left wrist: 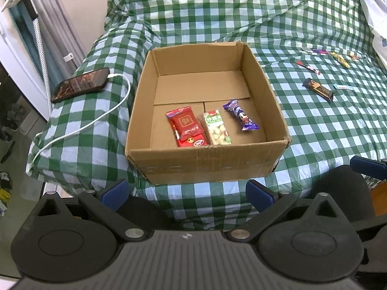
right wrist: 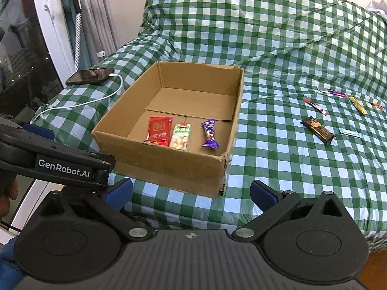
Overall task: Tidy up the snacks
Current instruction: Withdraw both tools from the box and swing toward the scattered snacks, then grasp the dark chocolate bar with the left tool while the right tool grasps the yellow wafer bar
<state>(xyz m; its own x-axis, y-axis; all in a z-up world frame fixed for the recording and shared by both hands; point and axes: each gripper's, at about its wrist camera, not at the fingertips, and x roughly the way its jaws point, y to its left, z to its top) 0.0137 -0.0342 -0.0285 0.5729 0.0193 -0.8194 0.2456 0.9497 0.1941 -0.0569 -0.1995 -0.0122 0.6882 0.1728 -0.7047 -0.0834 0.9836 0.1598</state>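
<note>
An open cardboard box (left wrist: 210, 166) (right wrist: 169, 169) sits on a green checked cloth. Inside it lie a red packet (left wrist: 187, 126) (right wrist: 158, 129), a green-and-white packet (left wrist: 217, 126) (right wrist: 180, 136) and a purple candy (left wrist: 240, 114) (right wrist: 210, 134), side by side near the front wall. Loose snacks lie on the cloth to the right: a dark brown bar (left wrist: 319, 89) (right wrist: 318, 130), a red stick (left wrist: 308, 67) (right wrist: 315, 106), a gold wrapper (left wrist: 341, 59) (right wrist: 358, 105) and a pale blue packet (left wrist: 342, 87) (right wrist: 350, 132). My left gripper (left wrist: 187, 191) and right gripper (right wrist: 191, 192) are open and empty, in front of the box.
A phone (left wrist: 81, 84) (right wrist: 90, 76) on a white charging cable (left wrist: 96, 120) lies left of the box. The cloth rises over a hump behind the box. The bed edge drops off at left toward a window and curtains (right wrist: 92, 19).
</note>
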